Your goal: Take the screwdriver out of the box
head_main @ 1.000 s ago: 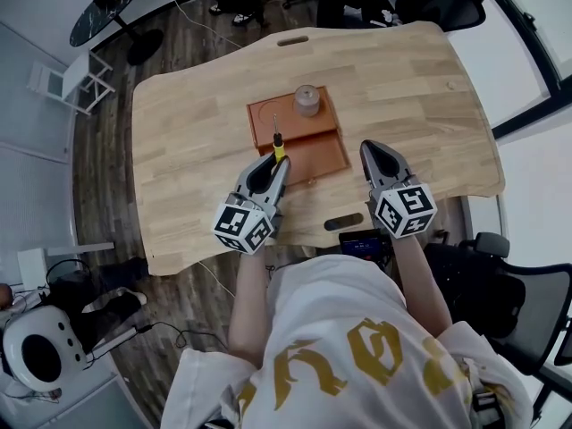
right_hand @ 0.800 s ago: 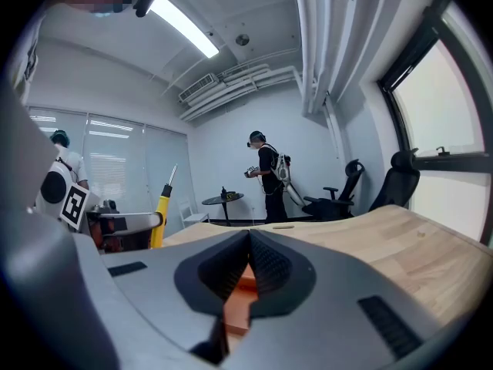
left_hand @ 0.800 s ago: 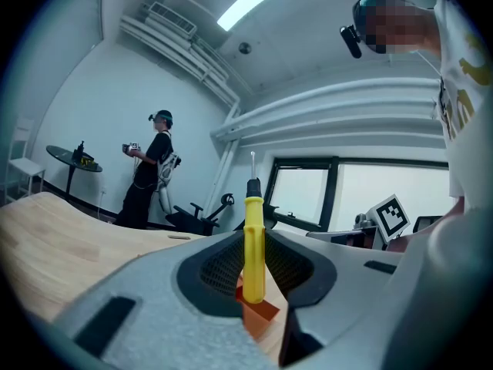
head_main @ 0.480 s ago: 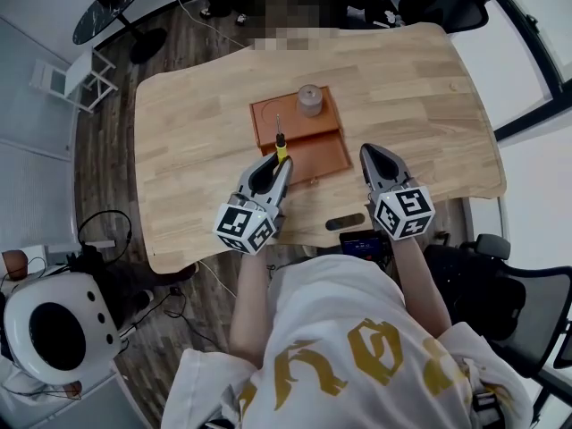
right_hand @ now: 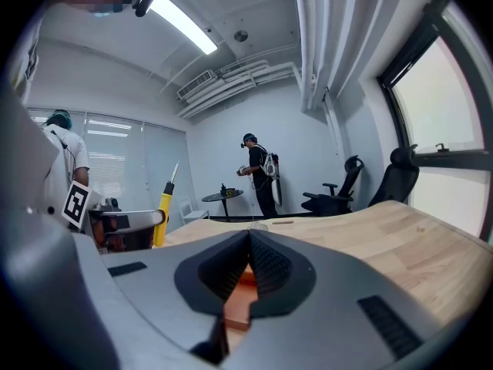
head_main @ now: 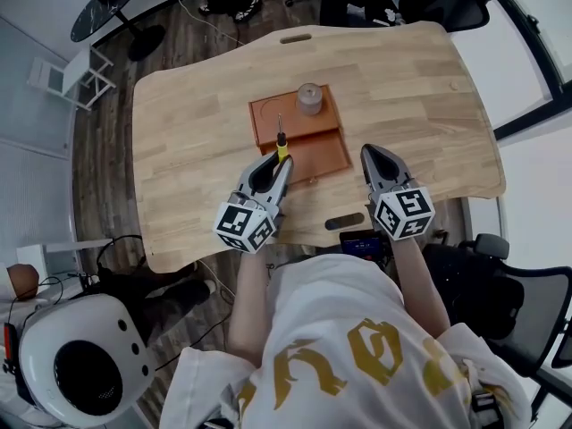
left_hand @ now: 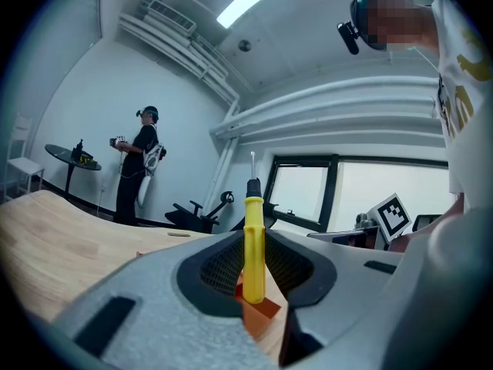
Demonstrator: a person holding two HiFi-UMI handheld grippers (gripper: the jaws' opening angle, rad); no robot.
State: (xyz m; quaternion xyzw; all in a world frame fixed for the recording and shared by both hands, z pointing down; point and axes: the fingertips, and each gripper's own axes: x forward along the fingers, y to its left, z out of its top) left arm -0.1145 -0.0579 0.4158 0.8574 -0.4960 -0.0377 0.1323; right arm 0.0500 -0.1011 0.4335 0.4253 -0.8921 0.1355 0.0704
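Clamping the screwdriver (head_main: 281,150) by its yellow handle, the left tongs (head_main: 278,162) hold it over the left part of the orange box (head_main: 313,150) on the bench (head_main: 188,132). Just right of the box, the right tongs (head_main: 371,153) are clenched on nothing.

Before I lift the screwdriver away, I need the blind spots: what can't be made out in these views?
- screwdriver tip: too small in every view to tell its type.
- box interior: each gripper view shows only an orange sliver, and that gripper's own jaws hide the rest.
- grey round object on the box's far half: shows in the head view only, too small to identify.
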